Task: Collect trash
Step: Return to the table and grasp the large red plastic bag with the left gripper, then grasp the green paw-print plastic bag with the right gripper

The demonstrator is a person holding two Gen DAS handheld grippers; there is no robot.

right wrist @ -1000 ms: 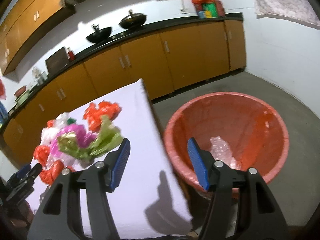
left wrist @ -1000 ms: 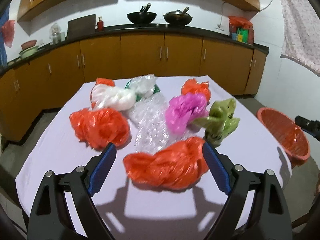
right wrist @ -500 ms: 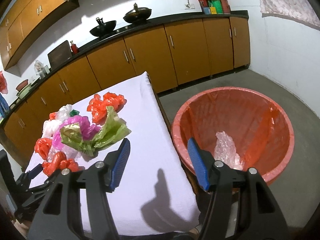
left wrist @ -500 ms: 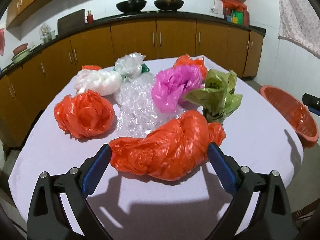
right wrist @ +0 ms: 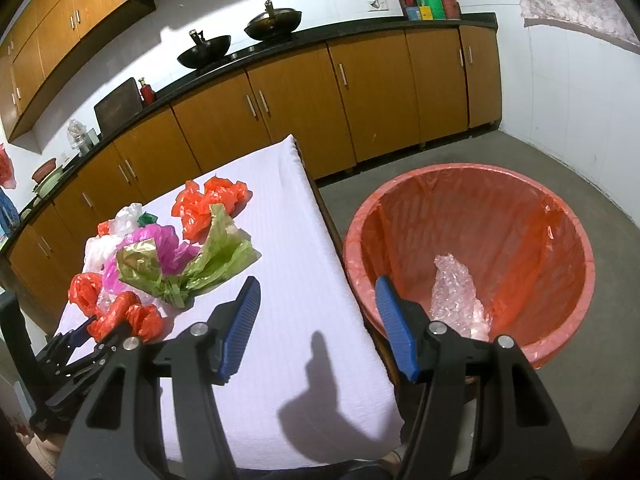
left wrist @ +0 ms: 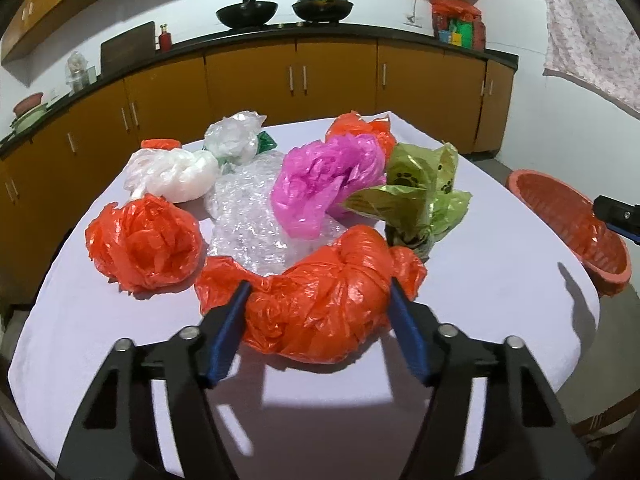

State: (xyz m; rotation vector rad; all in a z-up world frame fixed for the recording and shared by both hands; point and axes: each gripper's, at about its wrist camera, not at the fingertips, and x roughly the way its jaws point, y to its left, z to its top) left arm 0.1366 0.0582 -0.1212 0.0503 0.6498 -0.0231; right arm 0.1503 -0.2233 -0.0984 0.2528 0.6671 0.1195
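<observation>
On the white table (left wrist: 500, 300), left claw (left wrist: 318, 300) just closed onto nearest orange bag (left wrist: 312, 304), right claw (right wrist: 316, 322) open, empty.

A white ribbed cloth covers the surface (left wrist: 500, 300). Crumpled plastic lies on it in a cluster: a long orange bag (left wrist: 316, 304) nearest, a rounder orange bag (left wrist: 144, 240) to its left, clear bubble wrap (left wrist: 248, 216) between them, then a pink bag (left wrist: 324, 184), a green bag (left wrist: 420, 196), a white bag (left wrist: 172, 176), a clear bag (left wrist: 234, 138) and another orange bag (left wrist: 360, 130) at the far edge. The near and right parts are bare cloth.

On the grey floor (right wrist: 580, 184) beside the surface stands a lined orange bin (right wrist: 472, 216).
</observation>
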